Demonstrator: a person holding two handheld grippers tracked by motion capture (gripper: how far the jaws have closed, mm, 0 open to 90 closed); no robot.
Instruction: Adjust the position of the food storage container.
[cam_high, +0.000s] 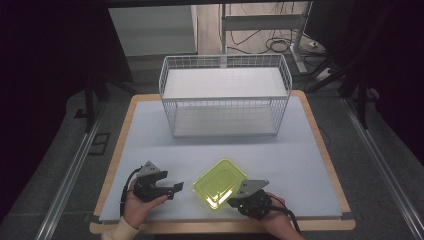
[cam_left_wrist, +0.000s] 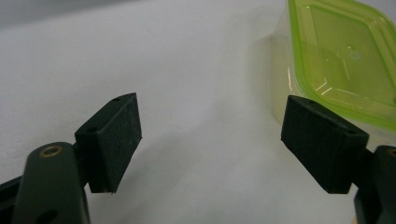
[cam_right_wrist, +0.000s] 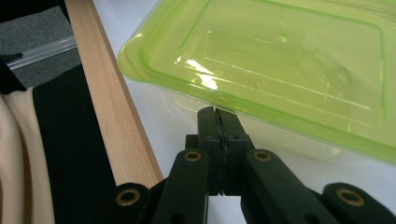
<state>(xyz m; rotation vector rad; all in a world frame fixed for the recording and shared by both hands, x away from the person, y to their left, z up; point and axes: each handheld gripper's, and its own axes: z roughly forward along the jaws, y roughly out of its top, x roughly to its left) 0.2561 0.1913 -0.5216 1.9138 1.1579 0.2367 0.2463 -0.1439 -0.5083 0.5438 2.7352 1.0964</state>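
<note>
While high view shows wire basket (cam_high: 225, 95) w/ both tools, left tool (cam_left_wrist: 210, 140) gapes released; right tool (cam_right_wrist: 218, 122) clenched empty beside green-lidded container (cam_right_wrist: 289, 60).

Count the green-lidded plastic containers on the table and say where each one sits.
1. The clear plastic container with a translucent green lid sits near the front edge of the table, between the two hand-held tools and in front of the white wire basket. The basket looks empty.

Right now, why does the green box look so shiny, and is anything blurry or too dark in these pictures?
In the right gripper view, white glare streaks the lid near its edge. In the left gripper view, the lid's far part is soft while the fingers are sharp, casting a faint shadow on the table. In the high view, the table is bright, its surroundings nearly black.
</note>
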